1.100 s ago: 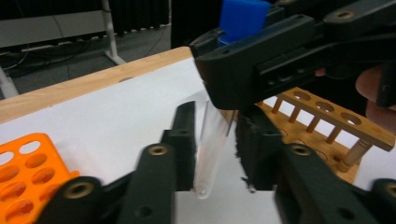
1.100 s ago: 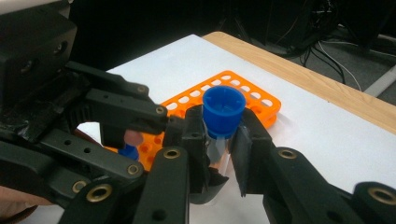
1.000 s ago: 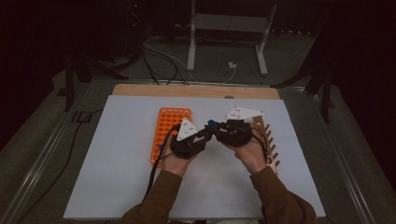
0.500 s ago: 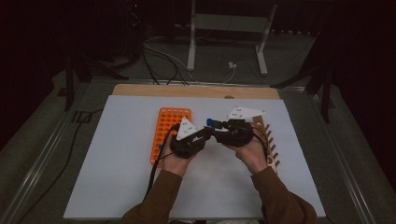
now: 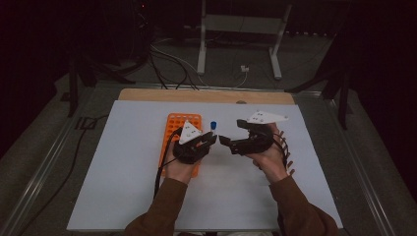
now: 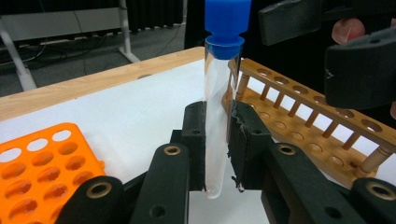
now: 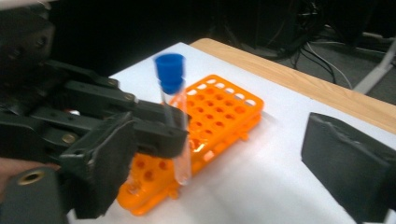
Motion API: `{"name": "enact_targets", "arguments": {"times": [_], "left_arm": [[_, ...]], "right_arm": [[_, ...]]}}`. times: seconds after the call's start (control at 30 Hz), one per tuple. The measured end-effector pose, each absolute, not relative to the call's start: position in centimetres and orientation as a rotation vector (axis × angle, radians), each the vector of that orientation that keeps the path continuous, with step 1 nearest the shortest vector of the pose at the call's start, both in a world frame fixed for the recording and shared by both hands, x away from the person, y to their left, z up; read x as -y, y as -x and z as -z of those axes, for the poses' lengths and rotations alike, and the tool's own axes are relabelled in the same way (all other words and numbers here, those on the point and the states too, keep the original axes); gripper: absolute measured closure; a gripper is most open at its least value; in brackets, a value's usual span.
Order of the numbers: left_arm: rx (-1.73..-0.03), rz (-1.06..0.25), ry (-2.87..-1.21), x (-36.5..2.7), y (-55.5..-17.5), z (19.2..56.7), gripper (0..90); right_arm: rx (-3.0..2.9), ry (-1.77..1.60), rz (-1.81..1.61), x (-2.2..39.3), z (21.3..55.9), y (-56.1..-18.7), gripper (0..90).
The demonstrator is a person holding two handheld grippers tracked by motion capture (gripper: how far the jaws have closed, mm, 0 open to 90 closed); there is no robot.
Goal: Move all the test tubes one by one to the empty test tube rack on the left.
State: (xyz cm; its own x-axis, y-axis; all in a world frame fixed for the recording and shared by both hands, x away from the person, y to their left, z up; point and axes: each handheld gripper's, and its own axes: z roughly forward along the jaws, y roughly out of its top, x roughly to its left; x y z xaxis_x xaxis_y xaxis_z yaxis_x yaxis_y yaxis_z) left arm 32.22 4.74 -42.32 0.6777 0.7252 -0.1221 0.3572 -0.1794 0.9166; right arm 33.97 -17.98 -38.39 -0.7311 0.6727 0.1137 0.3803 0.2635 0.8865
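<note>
Clamped low on the glass of a capped test tube, the left gripper holds it upright above the white table sheet, between the orange rack and the wooden rack. Its pads press on the lower part of the tube, so the blue cap and the upper length stand free. The right gripper faces it from just beside, and its jaws have just been opening; they now stand wide apart with nothing between them, the tube out in front of them and untouched. This looks like a handover, the one hand having let go so that the other carries the tube alone. Held upright by its lower half, the tube seems placed to go bottom-first into a rack hole, though which rack I cannot tell.
</note>
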Motion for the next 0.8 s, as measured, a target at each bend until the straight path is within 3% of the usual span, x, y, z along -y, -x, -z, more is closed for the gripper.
{"name": "enact_targets", "arguments": {"times": [0.2,0.8], "left_arm": [[-0.872,-0.42,-1.782,-5.1,-32.3,42.2,78.1],[-0.899,-0.423,-1.743,-7.6,-32.5,41.5,78.0]], "right_arm": [[-2.233,-1.019,-1.436,18.9,39.1,-34.3,1.7],[-2.188,-1.059,-1.425,21.3,39.6,-33.8,0.0]]}}
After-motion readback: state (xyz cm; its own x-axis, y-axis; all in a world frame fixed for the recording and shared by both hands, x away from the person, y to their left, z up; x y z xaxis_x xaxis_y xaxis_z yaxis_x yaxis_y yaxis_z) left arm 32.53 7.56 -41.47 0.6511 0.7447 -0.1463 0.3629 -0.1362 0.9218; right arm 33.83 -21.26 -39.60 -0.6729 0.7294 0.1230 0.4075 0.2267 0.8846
